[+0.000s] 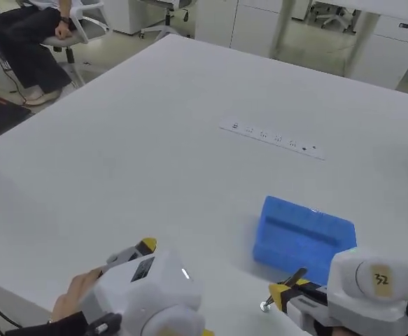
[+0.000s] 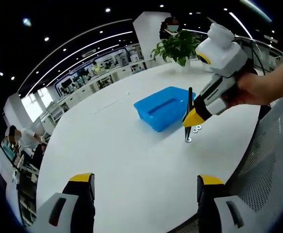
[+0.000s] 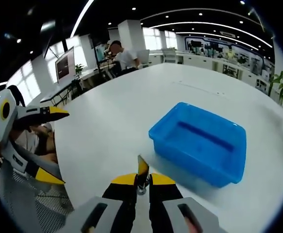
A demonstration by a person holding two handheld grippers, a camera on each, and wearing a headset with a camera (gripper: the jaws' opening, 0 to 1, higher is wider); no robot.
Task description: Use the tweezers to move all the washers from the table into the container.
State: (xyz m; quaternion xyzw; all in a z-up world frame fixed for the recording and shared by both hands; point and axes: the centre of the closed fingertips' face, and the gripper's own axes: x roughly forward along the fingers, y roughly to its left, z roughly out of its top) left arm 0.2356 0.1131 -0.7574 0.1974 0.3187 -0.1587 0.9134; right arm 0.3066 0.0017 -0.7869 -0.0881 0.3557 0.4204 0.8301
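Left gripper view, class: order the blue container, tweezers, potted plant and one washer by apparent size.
1. Blue container
2. Potted plant, though it stands far back, so its true size is unsure
3. Tweezers, long but thin
4. Washer

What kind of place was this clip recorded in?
Most likely an open-plan office or lab: desks with a monitor, a swivel chair with someone seated, a potted plant, and long ceiling light strips.
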